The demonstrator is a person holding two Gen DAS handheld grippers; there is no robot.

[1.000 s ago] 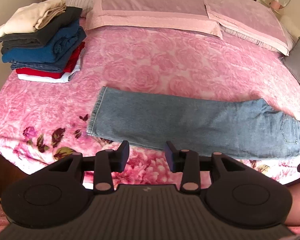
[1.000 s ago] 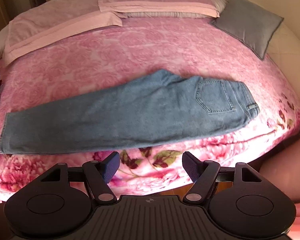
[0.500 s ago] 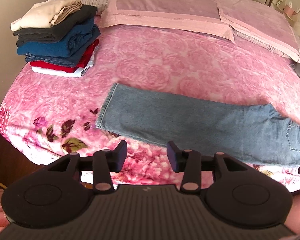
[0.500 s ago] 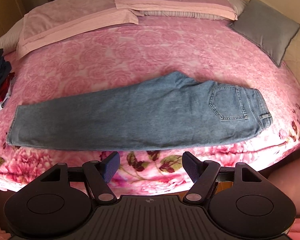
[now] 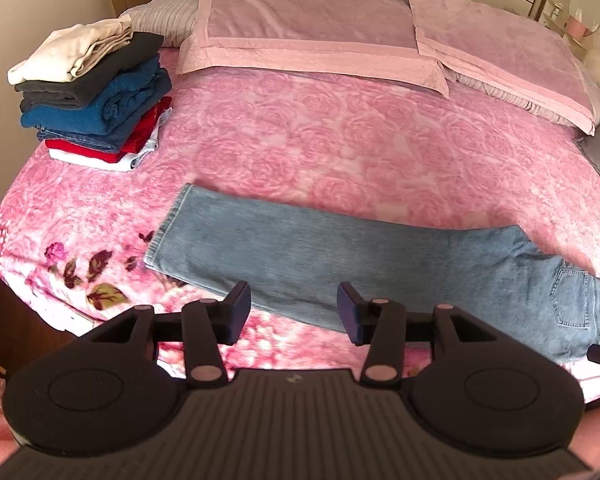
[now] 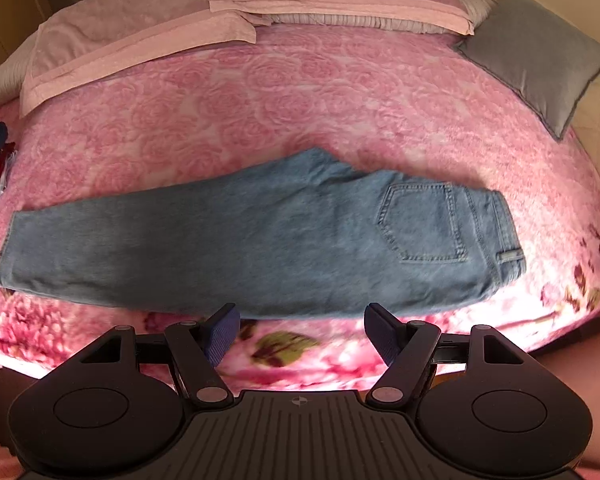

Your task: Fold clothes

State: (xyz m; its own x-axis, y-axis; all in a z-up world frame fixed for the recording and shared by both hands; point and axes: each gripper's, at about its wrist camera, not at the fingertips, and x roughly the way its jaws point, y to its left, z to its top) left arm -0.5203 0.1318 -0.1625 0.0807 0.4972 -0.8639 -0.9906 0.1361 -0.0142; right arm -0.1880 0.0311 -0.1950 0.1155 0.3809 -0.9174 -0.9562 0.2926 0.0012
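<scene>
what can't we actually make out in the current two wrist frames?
- Underside of the jeans: both views; whether a second leg lies aligned beneath is hidden by the top layer.
- Stack of folded clothes: right wrist view crops it at the left edge; the count of lower items is unclear in the left view.
- Grey cushion: left wrist view cuts it off at the right edge.
- Items on the far shelf by the round mirror: too small.

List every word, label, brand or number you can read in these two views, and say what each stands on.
None can be read.
Jeans: the small waistband tab shows no legible text.
Left gripper and right gripper: each body bears only a small emblem, no letters.
</scene>
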